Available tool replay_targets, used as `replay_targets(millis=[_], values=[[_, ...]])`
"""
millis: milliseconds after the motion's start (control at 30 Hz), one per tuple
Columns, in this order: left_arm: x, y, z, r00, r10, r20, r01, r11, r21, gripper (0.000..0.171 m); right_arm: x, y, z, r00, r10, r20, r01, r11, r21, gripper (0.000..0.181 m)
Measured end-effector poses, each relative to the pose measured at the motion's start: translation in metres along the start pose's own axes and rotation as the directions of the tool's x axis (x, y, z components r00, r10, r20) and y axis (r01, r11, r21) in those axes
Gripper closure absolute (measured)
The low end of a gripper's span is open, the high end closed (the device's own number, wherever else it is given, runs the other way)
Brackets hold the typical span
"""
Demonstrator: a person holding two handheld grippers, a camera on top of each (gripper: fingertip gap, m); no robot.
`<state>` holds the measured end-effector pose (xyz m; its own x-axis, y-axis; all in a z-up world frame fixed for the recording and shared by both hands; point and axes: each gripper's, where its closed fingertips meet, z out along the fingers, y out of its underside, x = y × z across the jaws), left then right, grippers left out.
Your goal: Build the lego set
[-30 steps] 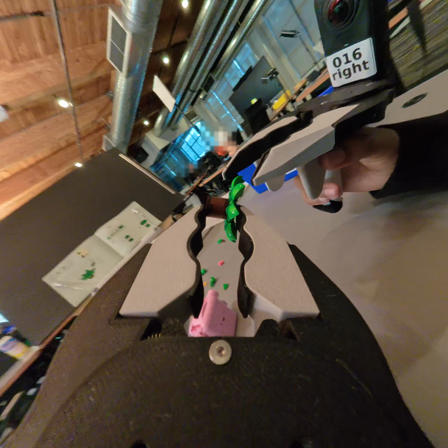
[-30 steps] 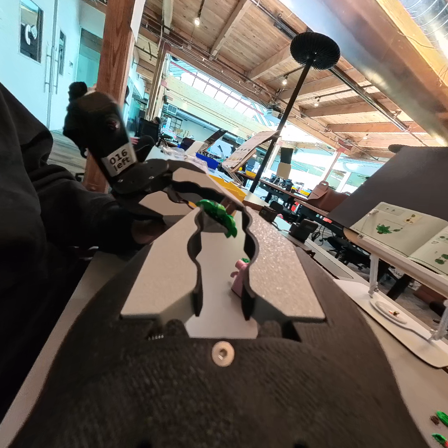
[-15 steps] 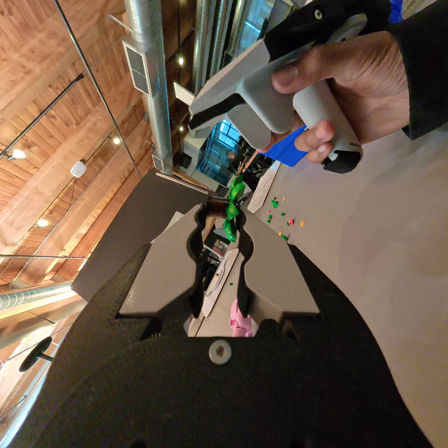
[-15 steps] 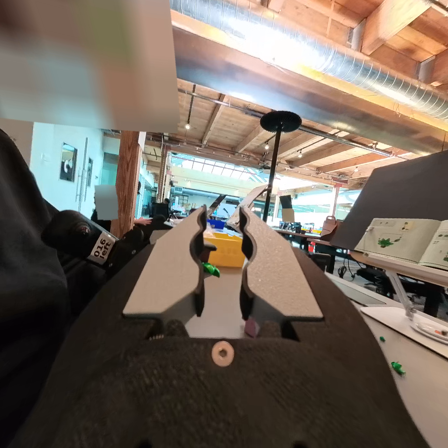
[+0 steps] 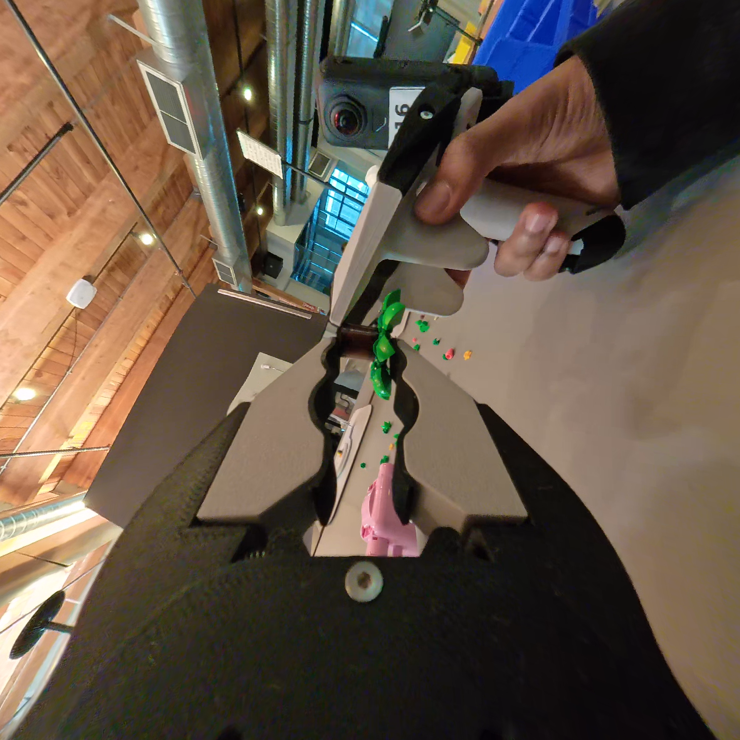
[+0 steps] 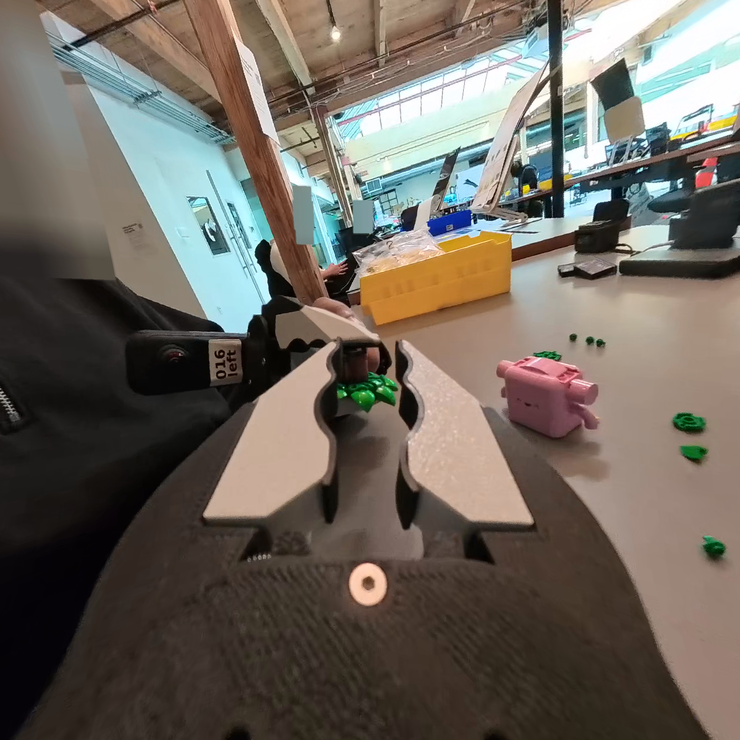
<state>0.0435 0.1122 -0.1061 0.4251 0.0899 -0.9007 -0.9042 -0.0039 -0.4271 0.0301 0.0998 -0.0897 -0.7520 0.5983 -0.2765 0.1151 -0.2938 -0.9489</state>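
My left gripper (image 5: 362, 348) is shut on a small plant piece: a brown cylinder (image 5: 354, 342) with a ring of green leaves (image 5: 384, 348). It holds the piece sideways above the grey table (image 6: 600, 312). My right gripper (image 6: 366, 352) is open, its fingertips level with the brown cylinder (image 6: 354, 362) and the leaves (image 6: 366, 390), not closed on them. In the left wrist view the right gripper (image 5: 368, 316) comes down from above, held by a hand. A pink cube-shaped lego build (image 6: 544, 394) lies on the table to the right; it also shows in the left wrist view (image 5: 378, 508).
Loose green lego pieces (image 6: 688, 422) lie right of the pink build, and more small coloured ones (image 5: 448, 354) farther off. A yellow bin (image 6: 436, 276) with plastic bags stands at the back. A dark upright board (image 5: 200, 380) stands at the table's edge. Black devices (image 6: 680, 264) sit far right. Only a small space, under 4 cm, lies between the two pairs of fingers.
My right gripper has swung down from facing the ceiling and come back to the piece in my left gripper, still open. The left gripper has kept its grip and turned a little.
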Motion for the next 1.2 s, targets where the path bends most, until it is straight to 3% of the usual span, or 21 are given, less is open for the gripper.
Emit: replay_targets(millis=[200, 267, 333, 400, 467, 567, 633, 700, 733, 867, 1200], values=[[0.006, 0.006, 0.003, 0.996, -0.069, -0.057, 0.068, 0.998, -0.015, 0.152, 0.005, -0.003, -0.003, 0.999, -0.017, -0.033, 0.018, 1.000, 0.009, 0.152], [0.006, 0.012, 0.005, 0.978, -0.184, -0.097, 0.183, 0.983, -0.027, 0.152, 0.004, -0.014, -0.008, 0.998, -0.039, -0.045, 0.042, 0.997, 0.068, 0.153], [0.002, 0.017, 0.006, 0.908, -0.391, -0.152, 0.389, 0.920, -0.039, 0.151, 0.000, -0.027, -0.015, 0.997, -0.064, -0.039, 0.069, 0.988, 0.141, 0.154], [-0.006, 0.023, 0.005, 0.765, -0.609, -0.211, 0.614, 0.788, -0.048, 0.152, -0.005, -0.036, -0.020, 0.988, -0.141, -0.069, 0.151, 0.973, 0.172, 0.156], [-0.011, 0.030, 0.005, 0.564, -0.776, -0.282, 0.793, 0.604, -0.079, 0.152, -0.007, -0.036, -0.021, 0.924, -0.335, -0.183, 0.358, 0.927, 0.109, 0.157], [-0.016, 0.039, 0.005, 0.200, -0.900, -0.387, 0.949, 0.276, -0.152, 0.152, -0.001, -0.023, -0.015, 0.668, -0.665, -0.334, 0.661, 0.737, -0.144, 0.157], [-0.022, 0.041, 0.004, -0.023, -0.899, -0.438, 0.979, 0.068, -0.191, 0.152, 0.002, -0.013, -0.005, 0.522, -0.781, -0.342, 0.739, 0.615, -0.275, 0.153], [-0.024, 0.045, 0.004, -0.150, -0.882, -0.447, 0.974, -0.055, -0.218, 0.153, 0.008, -0.002, 0.004, 0.440, -0.840, -0.318, 0.751, 0.538, -0.381, 0.148], [-0.024, 0.045, 0.005, -0.166, -0.878, -0.449, 0.971, -0.067, -0.228, 0.153, 0.012, 0.003, 0.007, 0.408, -0.859, -0.310, 0.751, 0.509, -0.421, 0.143], [-0.009, 0.038, 0.007, -0.150, -0.877, -0.457, 0.958, -0.014, -0.288, 0.152, 0.022, 0.010, 0.012, 0.323, -0.897, -0.300, 0.735, 0.438, -0.517, 0.122], [0.007, 0.037, 0.008, -0.195, -0.872, -0.450, 0.929, -0.017, -0.371, 0.152, 0.037, 0.031, 0.015, 0.136, -0.976, -0.168, 0.707, 0.215, -0.673, 0.123]])
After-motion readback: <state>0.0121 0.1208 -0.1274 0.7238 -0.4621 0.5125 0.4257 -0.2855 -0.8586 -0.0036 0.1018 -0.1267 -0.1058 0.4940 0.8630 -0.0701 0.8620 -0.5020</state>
